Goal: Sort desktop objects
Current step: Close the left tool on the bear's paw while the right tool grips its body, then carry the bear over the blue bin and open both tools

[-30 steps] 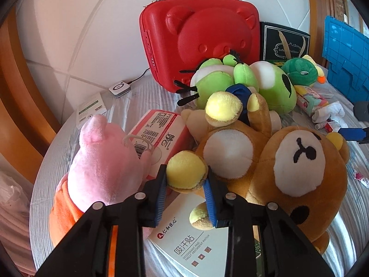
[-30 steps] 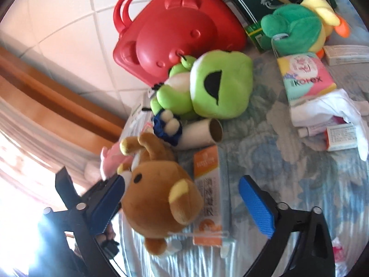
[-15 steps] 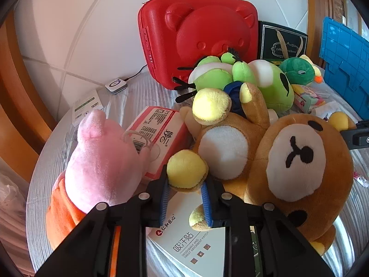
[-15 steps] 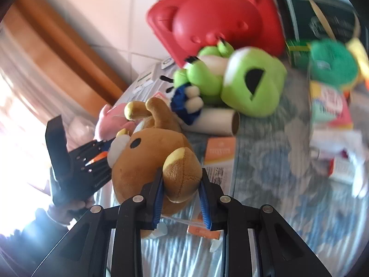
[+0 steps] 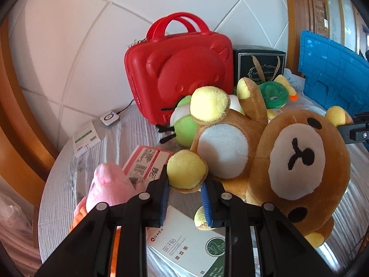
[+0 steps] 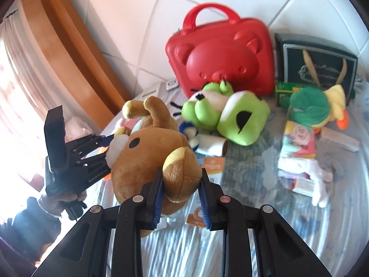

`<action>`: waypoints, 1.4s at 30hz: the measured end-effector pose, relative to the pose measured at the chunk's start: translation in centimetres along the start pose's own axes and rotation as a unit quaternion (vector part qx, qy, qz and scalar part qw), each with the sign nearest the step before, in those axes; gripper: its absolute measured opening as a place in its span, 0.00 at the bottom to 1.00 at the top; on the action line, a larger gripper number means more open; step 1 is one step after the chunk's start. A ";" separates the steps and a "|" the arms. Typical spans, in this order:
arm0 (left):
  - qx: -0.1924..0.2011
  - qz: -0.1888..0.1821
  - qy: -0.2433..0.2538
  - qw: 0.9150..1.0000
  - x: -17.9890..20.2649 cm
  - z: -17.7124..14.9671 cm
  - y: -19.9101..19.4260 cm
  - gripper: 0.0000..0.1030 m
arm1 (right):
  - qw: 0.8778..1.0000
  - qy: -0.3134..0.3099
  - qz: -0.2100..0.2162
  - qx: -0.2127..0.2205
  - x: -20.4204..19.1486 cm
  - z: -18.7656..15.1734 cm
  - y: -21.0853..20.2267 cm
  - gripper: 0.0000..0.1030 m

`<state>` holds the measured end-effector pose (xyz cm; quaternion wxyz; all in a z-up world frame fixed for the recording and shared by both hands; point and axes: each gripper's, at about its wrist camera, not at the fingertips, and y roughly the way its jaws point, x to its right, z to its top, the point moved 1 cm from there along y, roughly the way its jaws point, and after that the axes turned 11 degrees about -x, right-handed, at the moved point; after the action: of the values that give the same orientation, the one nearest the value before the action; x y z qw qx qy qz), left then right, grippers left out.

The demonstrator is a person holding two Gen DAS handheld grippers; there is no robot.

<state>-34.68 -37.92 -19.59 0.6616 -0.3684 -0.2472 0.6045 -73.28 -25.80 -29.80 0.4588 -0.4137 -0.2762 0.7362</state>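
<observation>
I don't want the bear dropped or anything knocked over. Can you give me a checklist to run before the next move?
1. Left claw shut on the bear's yellow paw: ok.
2. Right claw shut on the bear's ear: ok; its jaws have just closed on it.
3. Bear clear of the table: cannot tell; its underside is hidden in both views.
4. Bear clear of the frog toy: cannot tell; they overlap in the left view.
5. Red case upright and untouched behind: ok.
6. Place to set the bear: cannot tell; a blue crate shows at the right, its inside hidden.
</observation>
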 end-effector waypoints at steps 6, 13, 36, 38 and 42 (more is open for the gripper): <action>0.057 -0.024 0.038 0.997 5.0 3.2 -4.7 0.23 | 0.996 0.021 -0.045 0.069 0.9 -2.4 -7.5 0.26; 0.127 -0.077 0.101 0.984 14.3 7.4 -10.3 0.23 | 0.976 0.045 -0.133 0.167 2.7 -6.8 -19.8 0.26; 0.197 -0.193 0.178 0.945 53.9 24.6 -15.5 0.23 | 0.909 0.161 -0.269 0.275 26.5 -16.9 -50.9 0.29; 0.189 -0.182 0.182 0.948 55.4 25.5 -14.8 0.23 | 0.911 0.170 -0.263 0.270 29.1 -16.8 -50.9 0.29; 0.172 -0.165 0.181 0.954 57.1 27.1 -13.1 0.24 | 0.915 0.197 -0.238 0.260 33.1 -16.7 -50.8 0.29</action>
<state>-39.11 23.31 0.36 0.8389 -0.3066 -0.0732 0.4438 -44.01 26.27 -10.07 0.7567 -0.3386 -0.0692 0.5550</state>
